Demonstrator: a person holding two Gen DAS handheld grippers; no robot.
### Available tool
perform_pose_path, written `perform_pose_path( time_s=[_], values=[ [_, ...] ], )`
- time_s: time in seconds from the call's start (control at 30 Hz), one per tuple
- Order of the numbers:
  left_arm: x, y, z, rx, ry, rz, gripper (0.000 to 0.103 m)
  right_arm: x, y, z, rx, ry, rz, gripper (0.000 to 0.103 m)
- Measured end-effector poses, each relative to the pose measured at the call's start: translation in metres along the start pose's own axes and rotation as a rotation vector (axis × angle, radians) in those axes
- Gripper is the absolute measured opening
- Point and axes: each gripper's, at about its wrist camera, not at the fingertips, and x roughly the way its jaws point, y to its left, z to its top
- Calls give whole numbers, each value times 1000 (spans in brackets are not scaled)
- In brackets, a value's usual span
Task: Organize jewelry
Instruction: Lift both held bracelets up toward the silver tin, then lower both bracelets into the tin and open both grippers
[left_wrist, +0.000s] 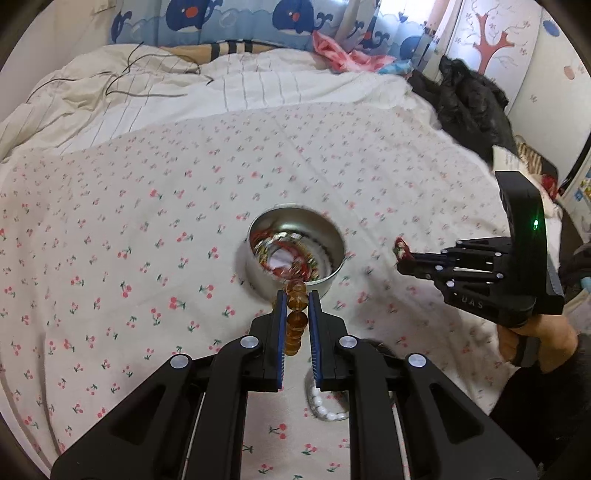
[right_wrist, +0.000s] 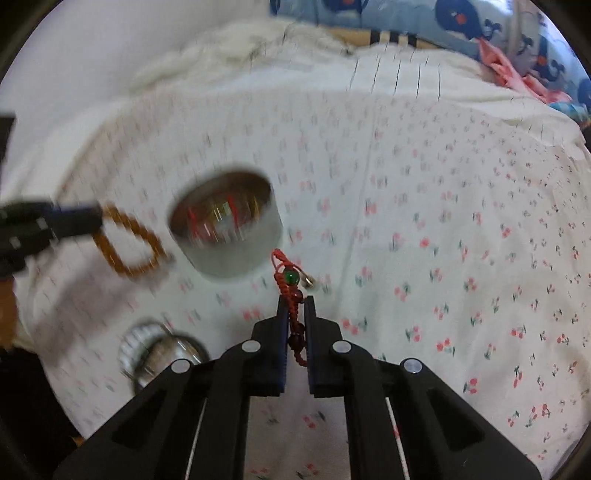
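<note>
I see the cherry-print bedsheet (left_wrist: 110, 221) with the round metal tin (left_wrist: 295, 251) in the middle, jewelry already inside. My left gripper (left_wrist: 297, 306) pinches an amber bead bracelet (left_wrist: 295, 317), tin just ahead of its tips, nearer than the right. My right gripper (right_wrist: 297, 306) pinches a red cord bracelet (right_wrist: 291, 291) with a green bead, tin ahead-left.

Left gripper (left_wrist: 297, 295) angled down, jaws nearly closed, pinching amber bead bracelet (left_wrist: 294, 321), right gripper (right_wrist: 296, 301) angled down at the right, jaws clamped on red cord bracelet (right_wrist: 291, 295), bare hand (left_wrist: 543, 339) on its handle, dark sleeve behind
</note>
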Motion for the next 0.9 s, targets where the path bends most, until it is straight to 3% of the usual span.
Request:
perform_pose_path(
  time_s=[0.27,0.37,0.53,0.63,0.7,0.73,0.8,0.87,0.9],
  values=[
    [-8,-3,30,-70,-92,-78,10,-16,0,29,133,-127,139,9],
    [7,-5,40,-103,-114,-110,10,-14,7,35,142,-142,157,9],
    [47,-2,50,-170,-80,-155,11,-9,10,42,141,-142,156,9],
    [79,7,47,-230,20,-95,11,-3,9,42,153,-132,155,9],
    [89,12,41,-246,71,-12,11,1,9,43,152,-125,146,9],
    [87,14,41,-243,72,7,14,3,12,44,152,-124,145,9],
    [76,13,40,-229,43,35,28,7,16,46,138,-123,139,9],
    [61,15,38,-220,-3,61,48,12,29,50,107,-122,124,9],
    [55,16,36,-217,-16,78,49,16,35,51,93,-120,115,9]
  ],
)
